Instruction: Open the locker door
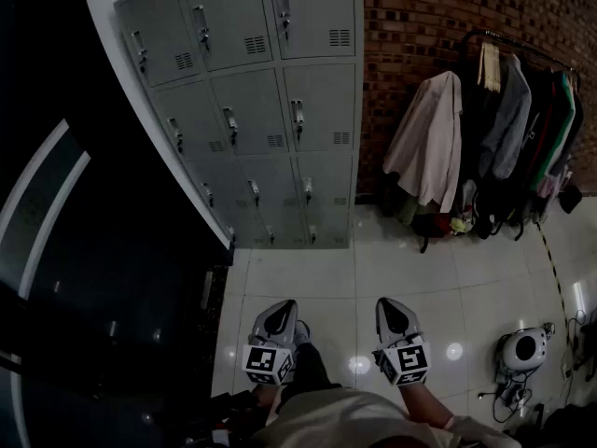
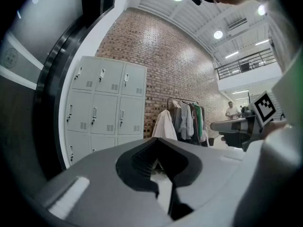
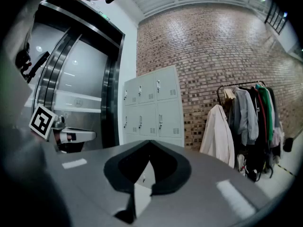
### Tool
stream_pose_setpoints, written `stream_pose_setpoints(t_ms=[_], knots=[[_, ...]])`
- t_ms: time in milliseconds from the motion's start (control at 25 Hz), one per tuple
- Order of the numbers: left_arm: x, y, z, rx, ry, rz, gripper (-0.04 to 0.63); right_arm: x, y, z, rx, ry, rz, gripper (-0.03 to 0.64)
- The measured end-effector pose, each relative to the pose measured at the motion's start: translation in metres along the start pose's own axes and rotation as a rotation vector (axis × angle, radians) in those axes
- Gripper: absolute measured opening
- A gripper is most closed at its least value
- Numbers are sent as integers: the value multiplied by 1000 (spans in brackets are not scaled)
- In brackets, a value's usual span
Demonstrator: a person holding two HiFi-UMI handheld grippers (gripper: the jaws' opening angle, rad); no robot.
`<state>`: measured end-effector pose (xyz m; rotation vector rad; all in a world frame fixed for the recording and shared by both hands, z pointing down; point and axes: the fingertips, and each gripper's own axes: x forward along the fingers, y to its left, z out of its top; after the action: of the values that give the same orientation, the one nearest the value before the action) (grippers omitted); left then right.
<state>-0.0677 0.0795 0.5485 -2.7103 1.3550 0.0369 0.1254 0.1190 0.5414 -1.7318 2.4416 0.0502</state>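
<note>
A grey bank of lockers stands against the brick wall, every door closed, each with a small handle. It also shows in the left gripper view as the lockers and in the right gripper view as the lockers, some way ahead. My left gripper and right gripper are held side by side low in the head view, well short of the lockers. In their own views the left gripper and the right gripper have their tips together, with nothing between them.
A clothes rack with several garments and a pale coat stands right of the lockers. A dark glass doorway fills the left. A small round device and cables lie on the tiled floor at right. A person stands far off.
</note>
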Motion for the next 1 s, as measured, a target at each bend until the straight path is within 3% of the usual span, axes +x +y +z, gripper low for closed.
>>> stream_pose_setpoints(t_ms=[320, 560, 720, 1000], knots=[[87, 87, 11, 16, -64, 14, 47, 112, -18, -13, -14, 7, 19, 1], [139, 151, -23, 2, -28, 7, 48, 194, -33, -42, -11, 35, 2, 2], [171, 192, -45, -30, -1, -10, 46, 243, -34, -60, 4, 111, -14, 1], [232, 263, -54, -18, 6, -59, 48, 341, -44, -76, -27, 87, -34, 2]])
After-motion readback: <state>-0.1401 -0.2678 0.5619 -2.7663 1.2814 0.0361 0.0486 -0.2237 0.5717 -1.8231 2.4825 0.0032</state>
